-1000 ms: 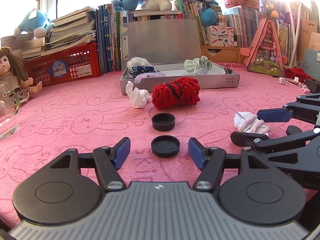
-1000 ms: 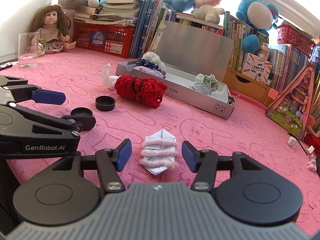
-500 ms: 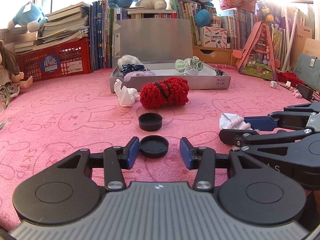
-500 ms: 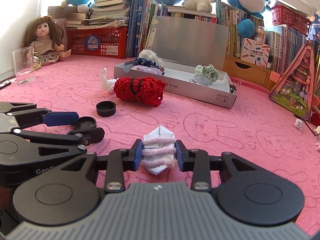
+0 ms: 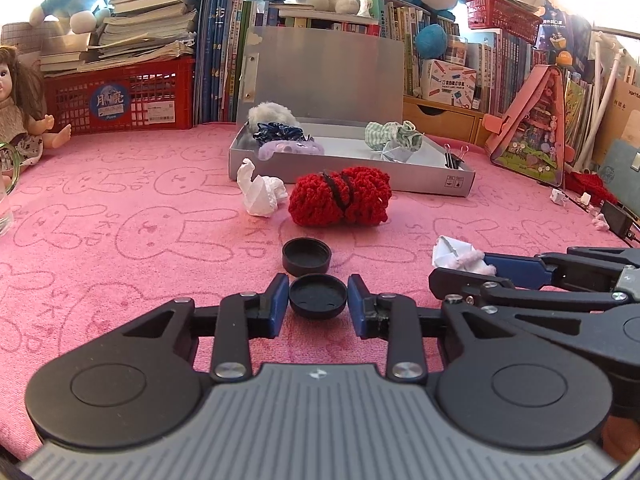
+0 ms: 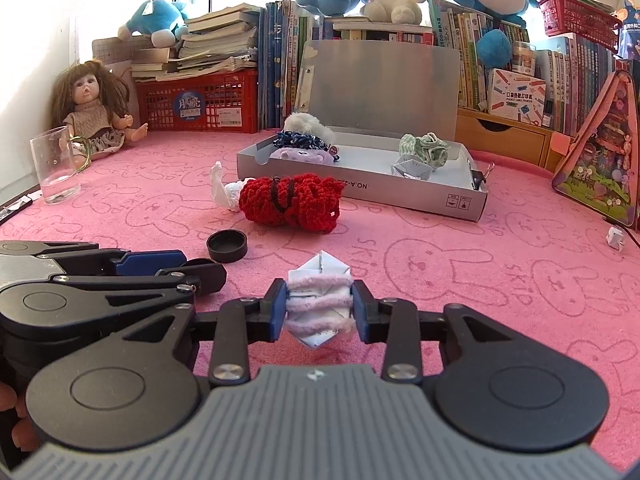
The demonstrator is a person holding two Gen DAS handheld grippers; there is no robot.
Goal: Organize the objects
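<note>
A: The left gripper [image 5: 318, 298] sits low over the pink cloth [image 5: 132, 236]; its blue pads have closed from a wide spread a second ago onto the near black cap [image 5: 318, 295], which now sits pinched between them, still resting on the cloth.

B: And the other one?

A: The right gripper [image 6: 319, 306] has done likewise; its jaws stood apart on either side of the folded paper wrapped in pink yarn [image 6: 320, 300], and now they clamp it from both flanks; the packet lies near the camera, at the middle of the right wrist view; in the left wrist view it shows at the right, at the tip of the right gripper.

B: What is left lying loose?

A: A second black cap [image 5: 307, 256] just beyond the held one; farther off a red knitted bundle [image 5: 339, 196] with a crumpled white tissue [image 5: 260, 192] to its left; behind them the open silver box [image 5: 344, 168], lid up, already holding a few soft items.

B: So where does that put the tidying?

A: Both grasps look complete, neither thing lifted; I judge the next move to be carrying cap and packet to the far box; the shallow cap may slip from the pads, so a level lift seems wise.
</note>
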